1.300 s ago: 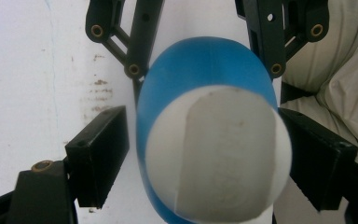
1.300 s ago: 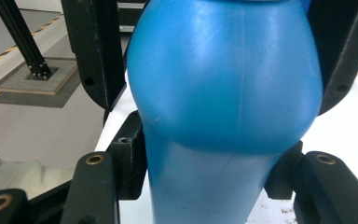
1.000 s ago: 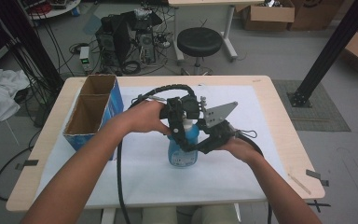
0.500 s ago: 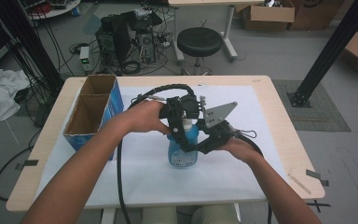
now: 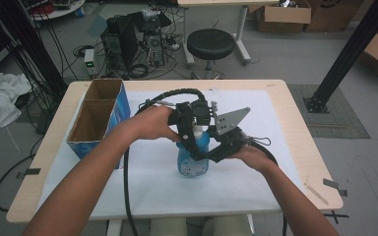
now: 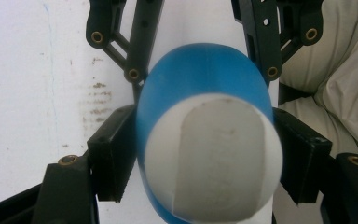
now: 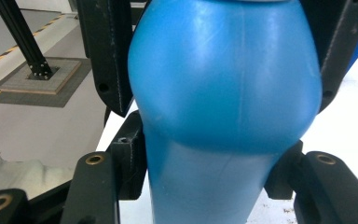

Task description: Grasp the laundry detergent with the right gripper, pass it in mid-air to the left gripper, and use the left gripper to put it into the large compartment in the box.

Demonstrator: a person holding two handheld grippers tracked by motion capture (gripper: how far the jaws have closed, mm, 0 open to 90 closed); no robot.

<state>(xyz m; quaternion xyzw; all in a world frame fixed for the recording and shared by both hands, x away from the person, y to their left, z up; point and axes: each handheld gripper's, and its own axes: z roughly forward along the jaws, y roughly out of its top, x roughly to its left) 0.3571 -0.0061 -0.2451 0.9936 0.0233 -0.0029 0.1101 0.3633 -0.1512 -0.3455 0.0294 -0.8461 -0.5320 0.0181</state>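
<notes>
Here, centre frame: right gripper (image 5: 211,156) clamps blue bottle (image 5: 193,156) body — left gripper (image 5: 189,129) jaws, just closing, pinch white cap (image 6: 213,156); twist squarely, bottle upright.

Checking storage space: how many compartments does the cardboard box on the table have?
2: the far compartment and the near compartment of the box, at the table's left side.

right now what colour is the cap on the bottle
White, on a blue bottle. The cap shows best in the left gripper view.
</notes>
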